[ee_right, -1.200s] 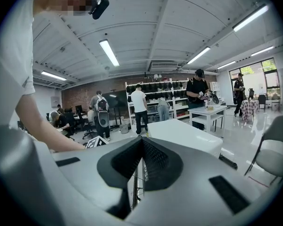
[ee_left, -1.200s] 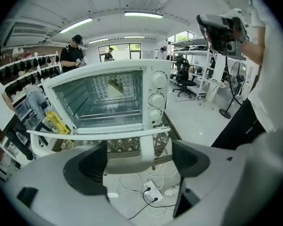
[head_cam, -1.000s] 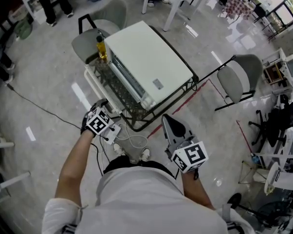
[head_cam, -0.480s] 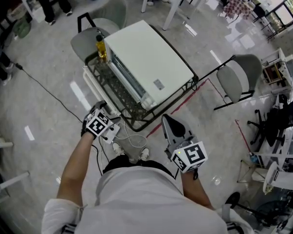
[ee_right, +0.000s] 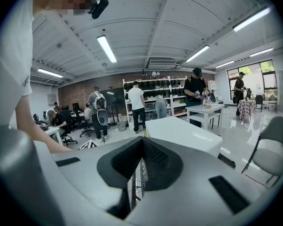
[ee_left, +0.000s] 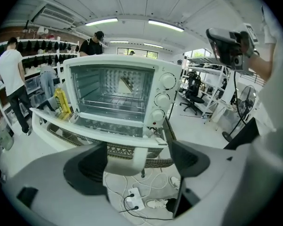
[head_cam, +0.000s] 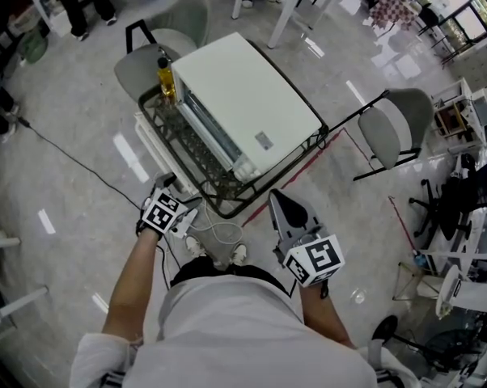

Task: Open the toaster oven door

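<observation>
The white toaster oven (head_cam: 247, 103) stands on a wicker-and-wire table (head_cam: 227, 204). Its glass door (ee_left: 92, 126) lies swung down, nearly level, and the wire rack inside shows in the left gripper view. The door's white handle (ee_left: 128, 158) sits between the spread jaws of my left gripper (ee_left: 137, 160), which is open; whether a jaw touches the handle is unclear. In the head view the left gripper (head_cam: 169, 192) is at the door's front edge. My right gripper (head_cam: 280, 204) hovers by the table's near corner, and the right gripper (ee_right: 140, 166) shows its jaws shut on nothing.
A yellow bottle (head_cam: 167, 79) stands beside the oven's left side. Grey chairs (head_cam: 393, 132) flank the table. A power strip and white cables (head_cam: 215, 241) lie on the floor by my feet. People stand at shelves in the background (ee_right: 137, 105).
My left gripper has drawn back slightly toward me at the door's edge. The right gripper has stayed put.
</observation>
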